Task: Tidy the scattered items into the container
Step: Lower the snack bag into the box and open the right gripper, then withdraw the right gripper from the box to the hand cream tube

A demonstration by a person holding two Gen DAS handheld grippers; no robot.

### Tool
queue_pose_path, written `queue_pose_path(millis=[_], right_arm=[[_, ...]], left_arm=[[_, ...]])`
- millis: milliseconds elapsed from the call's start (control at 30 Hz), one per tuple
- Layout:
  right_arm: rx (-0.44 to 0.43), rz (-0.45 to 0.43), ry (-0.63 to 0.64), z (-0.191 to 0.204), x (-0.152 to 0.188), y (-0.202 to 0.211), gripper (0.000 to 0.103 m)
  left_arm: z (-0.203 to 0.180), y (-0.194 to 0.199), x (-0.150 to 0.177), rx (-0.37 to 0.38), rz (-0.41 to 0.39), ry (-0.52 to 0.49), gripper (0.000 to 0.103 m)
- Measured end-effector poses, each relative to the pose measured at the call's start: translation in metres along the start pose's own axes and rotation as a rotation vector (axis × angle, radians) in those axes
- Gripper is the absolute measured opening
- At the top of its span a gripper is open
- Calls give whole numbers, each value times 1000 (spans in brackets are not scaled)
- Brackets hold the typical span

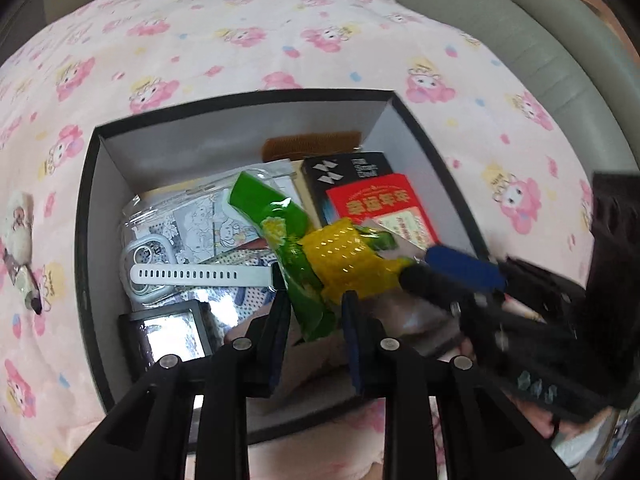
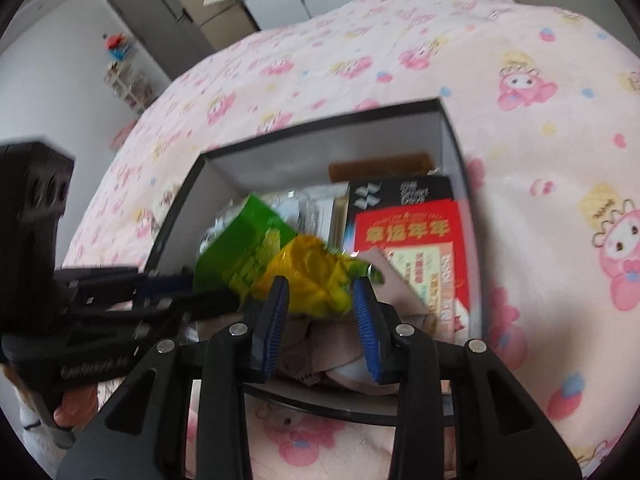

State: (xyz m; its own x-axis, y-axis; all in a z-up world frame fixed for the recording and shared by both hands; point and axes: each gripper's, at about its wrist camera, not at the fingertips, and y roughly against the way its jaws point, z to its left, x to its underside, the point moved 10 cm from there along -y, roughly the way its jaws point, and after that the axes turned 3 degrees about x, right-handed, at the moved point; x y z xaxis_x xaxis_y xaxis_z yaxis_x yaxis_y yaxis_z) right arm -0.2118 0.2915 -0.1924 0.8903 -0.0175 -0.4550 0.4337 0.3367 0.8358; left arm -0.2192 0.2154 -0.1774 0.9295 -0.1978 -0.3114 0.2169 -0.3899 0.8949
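My left gripper [image 1: 316, 300] & right gripper [image 2: 320, 284], both part-open, flank the green-yellow plastic corn packet [image 1: 320, 256] mid-frame, over the black cardboard box [image 1: 86, 216]; grip unclear.

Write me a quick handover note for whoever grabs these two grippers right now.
Left gripper: open, over the near end of the box.
Right gripper: open around the corn packet, which is over the box; whether it is still gripped is unclear.
Done: watch, red packet, black carton, comb and other bits are in the box.
Left: settle the corn packet inside, then fetch the small toy lying on the blanket left of the box.
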Motion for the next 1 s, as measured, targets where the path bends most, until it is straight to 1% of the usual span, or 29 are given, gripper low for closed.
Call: queue_pose_path(millis=[100,167,200,300,367,467,500,567,667,733,800,867,967,1000], right_arm=[[0,55,16,3,9,-14,36],[5,70,26,6,12,-18,36],[7,64,23,6,11,-18,36],[28,9,-24,-3,2,-12,36],[58,-21,-70,-14,-4,-8,36],[37,-18,-111,-20,-4,-6,36],[31,-12,-110,-19,-3,-6,36],[33,-6,-96,-16,-3,-6,36],[36,5,-82,-14,-2,-10,36],[39,13,-92,-16,0,-13,36],[19,14,-106,-18,0,-14,36],[13,6,-114,-19,1,-13,36],[36,-27,-94,-15,-2,-4,36],[58,-48,-70,-11,-2,2,36]], left_arm=[[7,-3,-5,0,-13,35,21],[10,3,-7,0,-31,48,21],[10,8,-6,-4,-42,46,21],[8,19,-1,-37,-51,16,21],[2,24,6,-24,-45,-7,21],[-12,22,16,43,-15,-39,21],[-15,17,18,41,-4,-51,21],[-15,6,18,4,17,-59,21],[-8,-12,11,-26,36,-30,21],[0,-17,2,-48,22,7,21],[7,-16,-5,-39,-1,61,21],[8,-9,-5,-20,-24,85,21],[3,4,2,10,-40,64,21],[1,11,6,16,-46,51,21]])
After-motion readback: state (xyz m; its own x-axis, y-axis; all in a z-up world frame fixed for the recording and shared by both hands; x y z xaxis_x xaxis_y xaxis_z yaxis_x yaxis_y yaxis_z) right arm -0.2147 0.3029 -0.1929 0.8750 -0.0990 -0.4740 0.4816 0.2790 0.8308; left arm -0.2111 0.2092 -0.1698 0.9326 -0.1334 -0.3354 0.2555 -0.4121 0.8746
